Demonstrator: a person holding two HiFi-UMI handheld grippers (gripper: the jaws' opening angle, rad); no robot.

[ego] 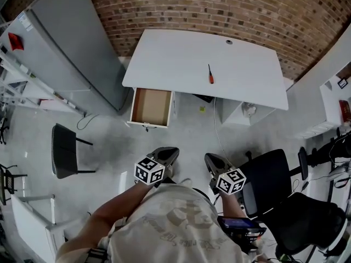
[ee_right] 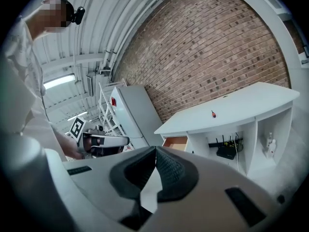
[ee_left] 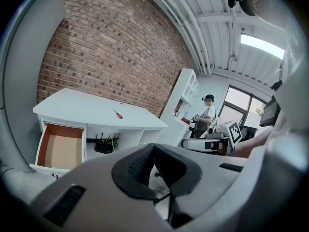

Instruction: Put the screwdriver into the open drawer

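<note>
Desk (ego: 164,53), screwdriver (ego: 209,74) clear of edges, drawer (ego: 151,106) open

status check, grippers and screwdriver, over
Shut and empty: left gripper, right gripper, short of desk. On the desk top, screwdriver; drawer open below. Off right, black chair, clear of path.

A brick wall (ego: 219,10) backs a white desk (ego: 175,64) on a grey floor (ego: 109,141), black chair (ego: 269,179) nearby.

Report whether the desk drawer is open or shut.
Open: the drawer is pulled out from under the white desk, and its brown inside shows from above.
</note>
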